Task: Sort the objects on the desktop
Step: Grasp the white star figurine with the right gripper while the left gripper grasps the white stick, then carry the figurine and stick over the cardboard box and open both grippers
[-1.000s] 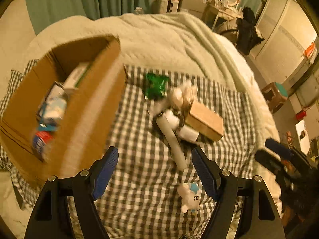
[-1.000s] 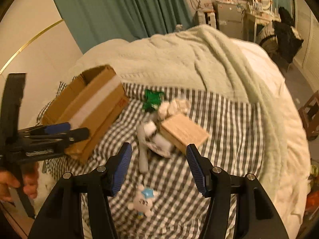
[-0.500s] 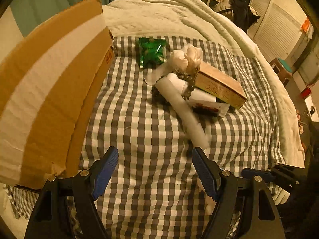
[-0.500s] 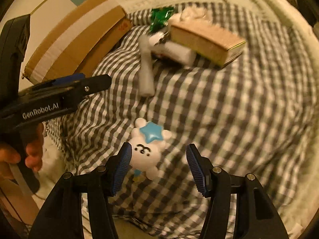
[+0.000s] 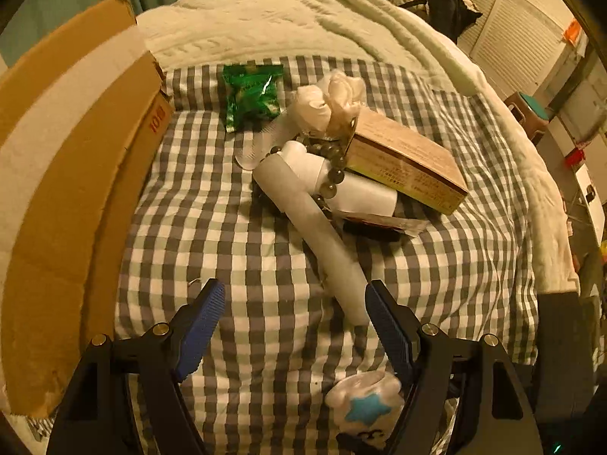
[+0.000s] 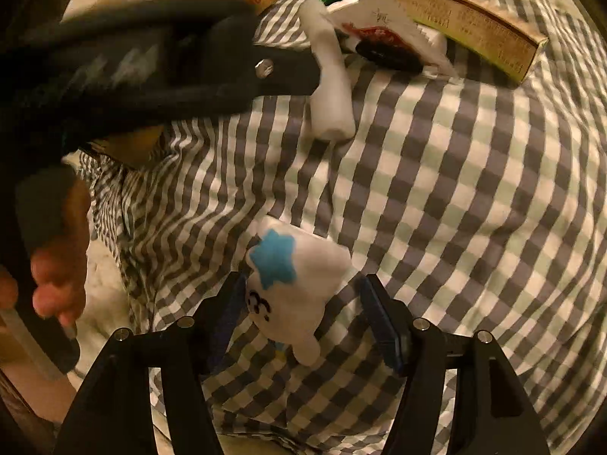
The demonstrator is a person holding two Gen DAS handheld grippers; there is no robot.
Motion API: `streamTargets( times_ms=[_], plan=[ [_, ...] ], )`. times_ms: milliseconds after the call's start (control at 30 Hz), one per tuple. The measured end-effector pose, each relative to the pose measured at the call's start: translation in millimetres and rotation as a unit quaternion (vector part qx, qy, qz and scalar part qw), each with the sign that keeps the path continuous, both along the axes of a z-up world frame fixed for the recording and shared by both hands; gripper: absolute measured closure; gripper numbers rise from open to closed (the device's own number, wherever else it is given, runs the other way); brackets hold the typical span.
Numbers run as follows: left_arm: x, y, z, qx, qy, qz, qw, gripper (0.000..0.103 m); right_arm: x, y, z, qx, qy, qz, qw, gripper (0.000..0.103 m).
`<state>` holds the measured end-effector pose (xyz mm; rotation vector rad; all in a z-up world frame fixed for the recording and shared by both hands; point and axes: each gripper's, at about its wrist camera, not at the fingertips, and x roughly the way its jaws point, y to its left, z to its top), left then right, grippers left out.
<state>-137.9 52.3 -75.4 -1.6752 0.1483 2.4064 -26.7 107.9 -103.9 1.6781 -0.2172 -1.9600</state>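
Observation:
A white plush toy with a blue star (image 6: pixel 292 284) lies on the checked cloth (image 6: pixel 455 189), between the open jaws of my right gripper (image 6: pixel 301 313); it also shows in the left wrist view (image 5: pixel 364 405). My left gripper (image 5: pixel 294 318) is open and empty, low over the cloth, its right finger beside the end of a long white tube (image 5: pixel 315 235). Behind the tube lie a white bottle (image 5: pixel 353 185) with a bead bracelet (image 5: pixel 334 167), a tan box (image 5: pixel 406 159), a cream cloth bundle (image 5: pixel 330 102) and a green packet (image 5: pixel 252 94).
A cardboard box (image 5: pixel 68 174) stands at the left edge of the cloth. A pale blanket (image 5: pixel 303 22) covers the bed behind. A black-and-red sachet (image 6: pixel 383 43) lies by the tan box. The left gripper's body (image 6: pixel 151 57) crosses the right wrist view.
My right gripper has dropped down to the plush toy, which now sits between its jaws. My left gripper has moved lower and forward toward the white tube.

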Motion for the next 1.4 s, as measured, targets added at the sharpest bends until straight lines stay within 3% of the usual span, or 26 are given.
streamTargets(
  times_ms=[100, 133, 200, 333, 533, 633, 767, 833, 1033, 1200, 1400],
  plan=[
    [-7.3, -2.6, -5.1, 0.009, -0.006, 0.011, 0.9999, 0.024, -0.1, -2.1, -3.0, 0.001, 0.000, 0.013, 1.000, 0.041],
    [-10.5, -3.2, -7.4, 0.013, -0.012, 0.013, 0.9998, 0.024, 0.1, -1.9, -4.0, -0.003, -0.001, 0.014, 1.000, 0.053],
    [-14.6, -3.4, -10.0, 0.022, -0.019, 0.014, 0.9995, 0.024, 1.2, 0.4, -3.4, -0.023, 0.000, 0.012, 1.000, 0.062],
    [-21.8, 2.8, -12.1, 0.030, -0.019, 0.007, 0.9994, 0.024, -0.6, 8.3, 5.5, 0.001, 0.026, 0.015, 1.000, 0.062],
    [-35.2, 13.6, -16.6, 0.064, -0.029, 0.010, 0.9975, 0.027, -17.5, 48.3, 33.8, 0.036, 0.083, -0.030, 0.995, 0.062],
    [-40.9, 17.2, -20.2, 0.065, -0.034, 0.014, 0.9972, 0.039, -25.1, 70.0, 36.5, 0.028, 0.083, -0.064, 0.994, 0.061],
    [-43.7, 17.3, -21.3, 0.046, -0.040, 0.001, 0.9982, 0.080, -28.8, 79.1, 34.3, 0.034, 0.079, -0.083, 0.993, 0.061],
    [-41.3, 12.2, -18.4, 0.053, -0.041, -0.007, 0.9977, 0.087, -26.3, 83.8, 36.7, 0.037, 0.081, -0.088, 0.992, 0.061],
    [-28.5, -0.8, 6.8, 0.060, -0.035, -0.026, 0.9973, 0.091, -23.3, 79.7, 62.2, 0.040, 0.101, -0.086, 0.990, 0.061],
    [-17.6, -4.9, 46.1, 0.059, -0.005, -0.056, 0.9967, 0.091, -21.9, 69.0, 81.9, 0.033, 0.119, -0.090, 0.988, 0.061],
    [-19.3, -34.6, 112.2, 0.117, 0.046, -0.037, 0.9914, 0.091, -10.1, 56.1, 118.5, 0.026, 0.148, -0.095, 0.984, 0.061]
  ],
)
